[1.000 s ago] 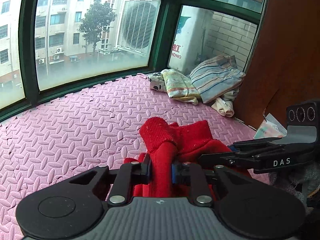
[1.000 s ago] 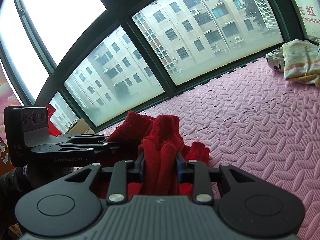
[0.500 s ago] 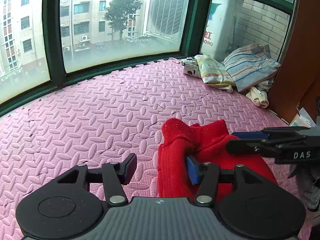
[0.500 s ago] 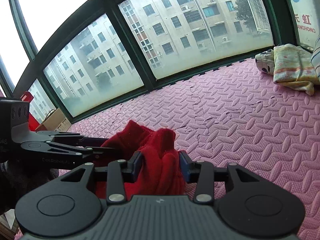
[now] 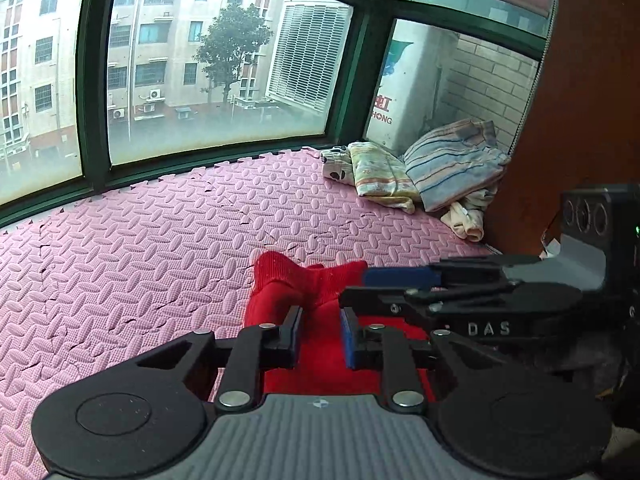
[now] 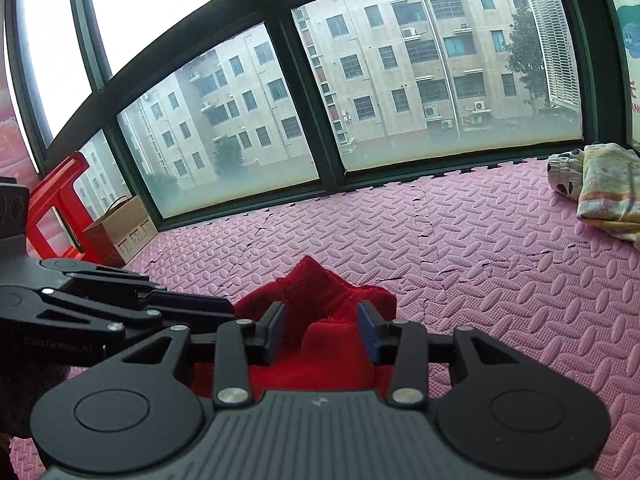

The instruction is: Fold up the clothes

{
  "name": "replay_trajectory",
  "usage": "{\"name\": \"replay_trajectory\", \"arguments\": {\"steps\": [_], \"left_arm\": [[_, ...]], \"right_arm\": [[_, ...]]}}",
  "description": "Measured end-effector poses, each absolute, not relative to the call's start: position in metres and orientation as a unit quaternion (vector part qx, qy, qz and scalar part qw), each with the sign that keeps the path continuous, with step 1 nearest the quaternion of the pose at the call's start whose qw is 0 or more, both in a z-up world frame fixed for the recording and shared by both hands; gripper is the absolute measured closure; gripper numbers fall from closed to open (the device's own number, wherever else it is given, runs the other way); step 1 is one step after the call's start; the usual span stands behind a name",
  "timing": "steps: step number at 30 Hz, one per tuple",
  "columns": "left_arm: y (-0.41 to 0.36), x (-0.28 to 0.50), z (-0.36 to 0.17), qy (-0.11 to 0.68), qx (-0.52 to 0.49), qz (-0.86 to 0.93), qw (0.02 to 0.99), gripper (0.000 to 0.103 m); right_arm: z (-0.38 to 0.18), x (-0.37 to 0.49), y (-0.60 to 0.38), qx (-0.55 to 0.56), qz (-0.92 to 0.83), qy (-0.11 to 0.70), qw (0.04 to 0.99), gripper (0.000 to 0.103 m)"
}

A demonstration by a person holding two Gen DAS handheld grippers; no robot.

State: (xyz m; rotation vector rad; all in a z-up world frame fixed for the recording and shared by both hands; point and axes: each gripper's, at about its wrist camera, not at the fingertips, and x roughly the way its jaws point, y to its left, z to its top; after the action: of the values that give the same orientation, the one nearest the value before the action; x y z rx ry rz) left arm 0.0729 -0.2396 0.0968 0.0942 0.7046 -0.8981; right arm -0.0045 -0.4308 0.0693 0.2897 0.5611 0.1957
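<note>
Far left, right wrist view: red plastic frame (image 6: 56,204) and cardboard box (image 6: 122,230) against the window wall, at the edge of the pink foam mat (image 6: 460,248).

Left tool (image 5: 320,330): pads apart, moderately open, gripping nothing. Red cloth shows in the gap and under the fingers; whether the pads touch it cannot be told.

Centre: red garment (image 5: 304,292) lies bunched on the pink foam mat (image 5: 140,248), directly in front of both tools. One ribbed edge stands up as a small peak. In the right wrist view the red garment (image 6: 320,320) has a raised fold at the back and a flatter layer nearer the camera. It reads as a compact lump, not a flat rectangle.

Right tool (image 6: 322,332): pads apart, wider than the left, holding nothing. It straddles the garment's raised part. In the left wrist view the right tool (image 5: 394,286) comes in from the side, fingers over the garment's right portion.

Far right: folded floral cloth (image 5: 380,176) and striped cloth (image 5: 452,164) in the corner, with a cream-coloured piece (image 5: 466,222) loose beside them, well apart from the red garment.

Progress, as judged: corner items look finished, except perhaps the cream one. Red garment is gathered but lumpy; it probably needs flattening or one more fold, then moving to the pile.
</note>
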Motion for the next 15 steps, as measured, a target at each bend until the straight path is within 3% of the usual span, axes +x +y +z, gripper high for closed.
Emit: {"name": "replay_trajectory", "arguments": {"steps": [9,15], "left_arm": [[-0.246,0.115,0.067,0.383,0.011,-0.406,0.830,0.085],[-0.242,0.125,0.052,0.398,0.001,-0.398,0.826,0.086]], "right_arm": [[0.058,-0.001,-0.426,0.091,0.103,0.292,0.947,0.063],[0.040,0.007,-0.431,0.101,0.097,0.303,0.943,0.070]]}}
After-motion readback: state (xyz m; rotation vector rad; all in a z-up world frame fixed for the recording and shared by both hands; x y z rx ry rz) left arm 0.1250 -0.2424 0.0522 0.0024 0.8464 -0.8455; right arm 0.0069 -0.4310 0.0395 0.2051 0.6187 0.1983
